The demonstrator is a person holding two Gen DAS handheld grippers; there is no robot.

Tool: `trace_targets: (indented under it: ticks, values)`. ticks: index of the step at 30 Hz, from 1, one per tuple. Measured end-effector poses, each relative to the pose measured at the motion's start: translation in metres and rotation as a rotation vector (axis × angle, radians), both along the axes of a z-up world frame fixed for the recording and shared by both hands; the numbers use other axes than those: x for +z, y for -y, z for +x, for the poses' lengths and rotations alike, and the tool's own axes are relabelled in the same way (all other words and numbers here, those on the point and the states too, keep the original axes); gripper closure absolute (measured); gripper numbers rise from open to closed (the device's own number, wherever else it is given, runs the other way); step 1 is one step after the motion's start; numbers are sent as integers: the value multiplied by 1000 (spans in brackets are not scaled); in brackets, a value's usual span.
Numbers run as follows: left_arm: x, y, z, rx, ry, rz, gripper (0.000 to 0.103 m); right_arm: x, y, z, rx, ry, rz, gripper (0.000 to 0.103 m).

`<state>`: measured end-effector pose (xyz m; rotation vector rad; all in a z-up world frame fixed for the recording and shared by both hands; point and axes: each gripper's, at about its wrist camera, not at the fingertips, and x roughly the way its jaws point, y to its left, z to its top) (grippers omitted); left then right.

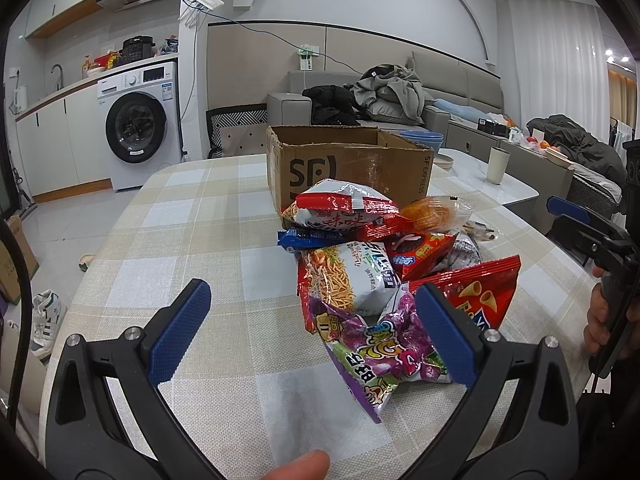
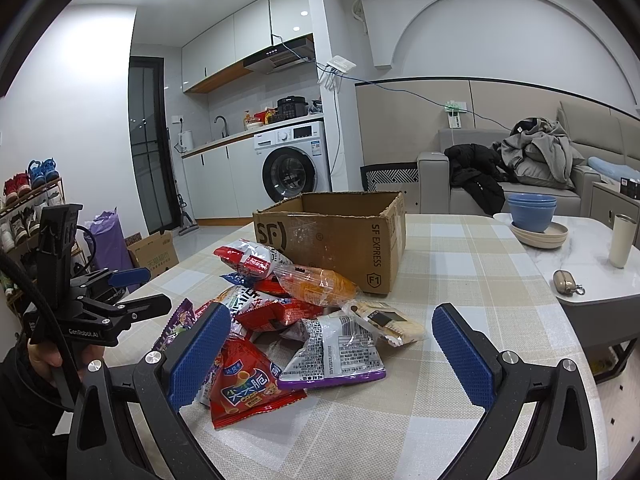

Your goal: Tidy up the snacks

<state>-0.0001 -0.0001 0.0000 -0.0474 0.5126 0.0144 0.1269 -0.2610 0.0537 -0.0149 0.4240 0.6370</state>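
Note:
A pile of snack bags lies on the checked tablecloth in front of an open SF Express cardboard box, which also shows in the right wrist view. My left gripper is open and empty, its jaws wide on either side of a purple snack bag at the pile's near end. My right gripper is open and empty, just above a silver and purple packet and a red corn-snack bag. Each gripper shows in the other's view, the right one and the left one.
Stacked blue bowls on beige plates, a cream cup and a small pouch sit on the white marble table at the right. A sofa with clothes stands behind. The table edge is at the left.

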Motion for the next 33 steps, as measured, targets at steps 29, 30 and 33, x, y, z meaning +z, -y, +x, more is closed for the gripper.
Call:
trace_targets:
  ticks: [29, 30, 33]
  values:
    - [1, -1, 0, -1, -2, -5, 1, -2, 1, 4, 6, -10, 0, 0]
    - [1, -1, -1, -1, -2, -5, 1, -2, 1, 5, 1, -12, -2, 0]
    - [1, -1, 0, -1, -2, -5, 1, -1, 3, 7, -4, -18, -1, 0]
